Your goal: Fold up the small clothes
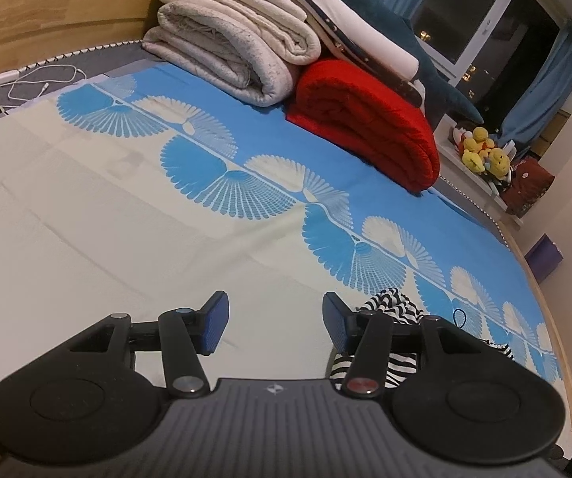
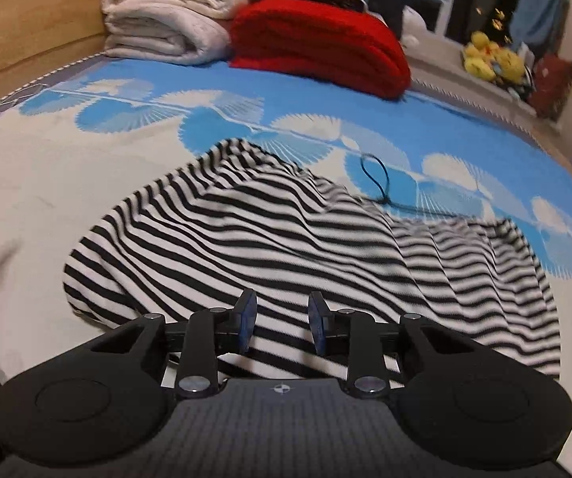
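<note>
The left gripper [image 1: 276, 324] fills the bottom of its own view, its jaws standing well apart over bare cream bedsheet [image 1: 106, 207] with nothing between them. Just beside its right finger, and partly hidden behind that finger's arm, a bunched edge of the striped garment [image 1: 391, 302] pokes up.

In the right wrist view the right gripper [image 2: 282, 320] hangs low over the same black-and-white striped garment [image 2: 286, 231], which lies spread and rumpled across the middle of the bed. Its jaws are apart, though by a narrower gap than the left pair, and striped cloth shows in the gap below the pads; the pads do not appear to press on it. A thin black hair tie [image 2: 377, 179] lies on the sheet at the far edge of the garment, touching or nearly touching it.

At the head of the bed a folded red blanket [image 2: 317, 47] sits beside a stack of cream blankets [image 2: 166, 20], both well apart from the garment. Yellow plush toys [image 2: 492, 59] crowd a shelf by the window.
</note>
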`<move>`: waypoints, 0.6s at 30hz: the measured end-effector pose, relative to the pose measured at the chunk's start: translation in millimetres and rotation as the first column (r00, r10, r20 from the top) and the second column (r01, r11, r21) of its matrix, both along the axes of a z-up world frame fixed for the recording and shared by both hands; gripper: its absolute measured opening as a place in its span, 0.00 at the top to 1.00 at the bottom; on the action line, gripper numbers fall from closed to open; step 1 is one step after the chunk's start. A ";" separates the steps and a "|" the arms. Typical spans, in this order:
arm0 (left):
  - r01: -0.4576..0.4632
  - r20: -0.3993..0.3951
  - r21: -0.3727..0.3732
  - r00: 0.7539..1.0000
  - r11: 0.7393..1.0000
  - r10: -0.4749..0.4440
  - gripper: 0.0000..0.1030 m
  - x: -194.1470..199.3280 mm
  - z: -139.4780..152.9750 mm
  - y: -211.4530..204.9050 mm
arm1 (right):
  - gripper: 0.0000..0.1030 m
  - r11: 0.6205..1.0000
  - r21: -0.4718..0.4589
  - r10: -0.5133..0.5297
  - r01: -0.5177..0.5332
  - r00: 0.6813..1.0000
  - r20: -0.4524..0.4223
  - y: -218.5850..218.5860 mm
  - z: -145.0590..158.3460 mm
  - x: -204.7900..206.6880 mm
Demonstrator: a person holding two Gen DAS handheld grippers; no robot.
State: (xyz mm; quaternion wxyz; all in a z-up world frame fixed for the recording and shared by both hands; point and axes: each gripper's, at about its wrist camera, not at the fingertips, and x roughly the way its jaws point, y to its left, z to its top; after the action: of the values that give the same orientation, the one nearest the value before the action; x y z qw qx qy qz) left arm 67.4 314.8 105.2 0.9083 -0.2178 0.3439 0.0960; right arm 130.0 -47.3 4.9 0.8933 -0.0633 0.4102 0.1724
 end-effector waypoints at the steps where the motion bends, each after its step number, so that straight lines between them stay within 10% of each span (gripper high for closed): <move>1: -0.002 -0.001 -0.003 1.000 1.000 0.002 0.44 -0.3 -0.3 1.4 | 0.73 1.000 0.004 0.011 -0.011 1.000 0.006 2.7 1.5 -0.4; 11: -0.032 -0.013 -0.046 0.999 0.998 0.031 0.44 -2.5 -3.9 14.0 | 0.71 0.940 0.001 0.341 -0.343 0.937 0.074 75.0 10.4 -10.6; 18: -0.032 -0.019 -0.049 0.999 0.998 0.031 0.44 -0.6 -4.2 13.4 | 0.54 0.808 -0.132 0.580 -0.574 0.814 0.013 142.3 -13.0 -21.7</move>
State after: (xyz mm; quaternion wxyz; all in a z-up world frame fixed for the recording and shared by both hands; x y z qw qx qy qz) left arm 66.8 328.3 101.0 0.8979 -0.2445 0.3510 0.1037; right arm 108.3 95.0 -8.1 0.8038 -0.2435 0.3575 0.4084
